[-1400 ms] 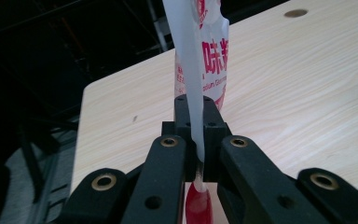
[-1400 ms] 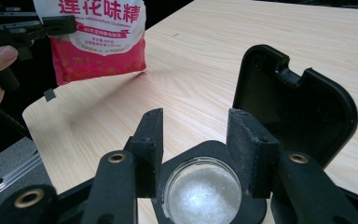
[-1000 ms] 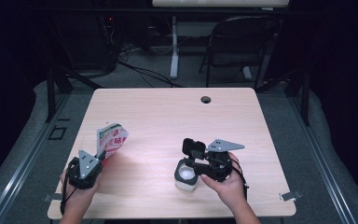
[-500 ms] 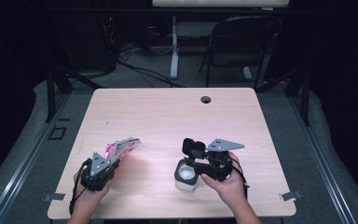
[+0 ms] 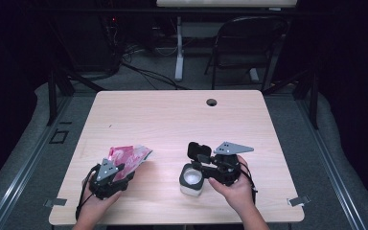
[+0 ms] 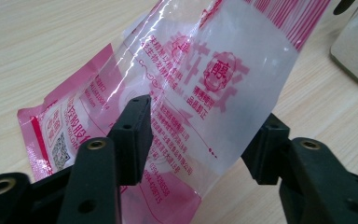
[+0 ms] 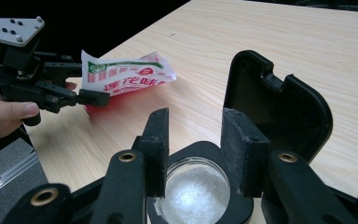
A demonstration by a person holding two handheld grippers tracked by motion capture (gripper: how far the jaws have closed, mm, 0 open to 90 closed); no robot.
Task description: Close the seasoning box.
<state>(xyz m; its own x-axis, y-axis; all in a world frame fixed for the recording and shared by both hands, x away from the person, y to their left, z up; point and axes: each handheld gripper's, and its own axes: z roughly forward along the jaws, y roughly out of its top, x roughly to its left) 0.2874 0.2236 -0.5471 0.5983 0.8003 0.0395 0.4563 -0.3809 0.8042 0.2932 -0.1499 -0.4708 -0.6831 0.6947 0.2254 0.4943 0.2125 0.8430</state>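
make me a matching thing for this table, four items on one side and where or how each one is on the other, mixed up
Items
1. pink packet
2. jar of white powder
3. black flip lid
4. round hole

Descriptions
A. swung open, standing up behind the jar's mouth
B. near the far edge of the table
C. lying on the wood between the open jaws of the left gripper
D. in front of the right hand, its rim between the jaws of the right gripper

Pairs: 1-C, 2-D, 3-A, 4-B
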